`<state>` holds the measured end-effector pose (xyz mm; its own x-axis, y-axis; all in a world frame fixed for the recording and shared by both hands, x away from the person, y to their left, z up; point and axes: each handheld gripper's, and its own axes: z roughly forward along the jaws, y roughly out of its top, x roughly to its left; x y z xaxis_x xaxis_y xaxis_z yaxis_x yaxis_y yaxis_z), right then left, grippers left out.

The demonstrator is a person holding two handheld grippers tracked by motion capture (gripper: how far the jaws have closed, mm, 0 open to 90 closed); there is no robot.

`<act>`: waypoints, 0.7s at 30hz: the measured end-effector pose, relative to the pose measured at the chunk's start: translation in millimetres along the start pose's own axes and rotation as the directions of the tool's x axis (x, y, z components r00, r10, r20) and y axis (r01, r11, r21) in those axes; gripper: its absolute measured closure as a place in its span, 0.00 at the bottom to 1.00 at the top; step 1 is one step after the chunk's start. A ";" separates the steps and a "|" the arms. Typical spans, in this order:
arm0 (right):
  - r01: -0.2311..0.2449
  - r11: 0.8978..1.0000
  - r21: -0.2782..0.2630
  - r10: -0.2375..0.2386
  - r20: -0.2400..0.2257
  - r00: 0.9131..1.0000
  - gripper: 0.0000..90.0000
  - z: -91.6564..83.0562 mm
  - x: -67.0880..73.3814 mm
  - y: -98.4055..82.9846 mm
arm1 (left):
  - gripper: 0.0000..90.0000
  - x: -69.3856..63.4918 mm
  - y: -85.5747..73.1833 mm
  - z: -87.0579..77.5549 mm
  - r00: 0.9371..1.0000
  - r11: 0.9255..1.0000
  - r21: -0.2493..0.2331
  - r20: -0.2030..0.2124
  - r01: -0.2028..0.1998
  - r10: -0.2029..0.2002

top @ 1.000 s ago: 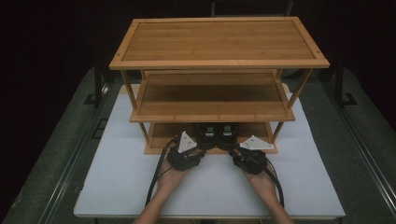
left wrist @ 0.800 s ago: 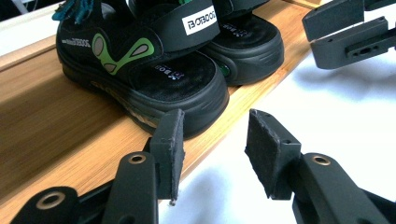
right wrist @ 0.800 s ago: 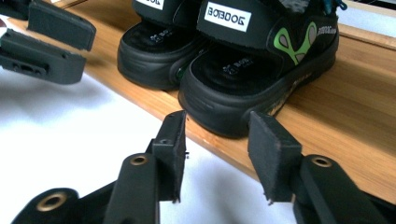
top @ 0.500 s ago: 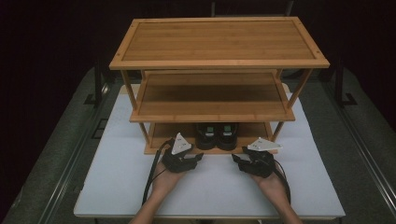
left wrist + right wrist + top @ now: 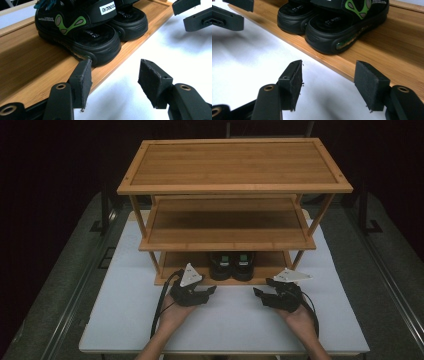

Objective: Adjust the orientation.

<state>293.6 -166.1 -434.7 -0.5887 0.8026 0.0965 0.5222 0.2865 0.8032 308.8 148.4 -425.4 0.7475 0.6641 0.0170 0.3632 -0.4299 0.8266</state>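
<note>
A: L side first. We've got the left hand-held gripper (image 5: 212,290) low over the white counter (image 5: 125,320), just in front of the wooden shoe rack (image 5: 235,187). Jaws spread, nothing btwn them; they've just been opening.

B: Agreed. In the left gripper view its pads (image 5: 82,80) stand apart over the bottom shelf's front edge (image 5: 110,67), w/ the toe of the nearer sandal just past the one pad. Can't tell if that pad touches the sole.

A: Moving to the middle: the pair of black sandals (image 5: 231,265) sits on the bottom shelf, side by side and touching, toes toward us, approx. centred btwn the two hands. Green markings on the straps.

B: And the two shelves above them are bare wood.

A: R side now. We see the right hand-held gripper (image 5: 256,292) also over the counter, near the shelf edge, pointing inward toward the other one.

B: Its jaws are spread too, have just been opening, and hold nothing; white counter shows btwn the pads (image 5: 293,82) in the right gripper view. Sandals lie beyond them, apart from the pads.
</note>
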 end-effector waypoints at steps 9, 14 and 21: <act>-0.021 1.000 -0.004 0.021 0.012 1.000 0.41 -8.8 -9.2 -7.6 | 0.44 3.5 -1.8 -7.2 1.000 1.000 0.003 0.000 0.000 0.000; -0.028 1.000 -0.003 0.028 0.013 1.000 0.41 -14.1 -14.2 -12.3 | 0.43 4.2 -3.0 -11.0 1.000 1.000 -0.003 0.001 0.007 -0.007; -0.028 1.000 -0.009 0.028 0.009 1.000 0.41 -22.1 -16.3 -18.6 | 0.40 3.5 -5.5 -14.9 1.000 1.000 -0.003 0.000 0.005 -0.005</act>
<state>279.8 -196.1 -438.2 -0.5684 0.8149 0.1134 0.5327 0.2595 0.8055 301.2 162.2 -421.4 0.7453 0.6666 0.0128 0.3658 -0.4248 0.8281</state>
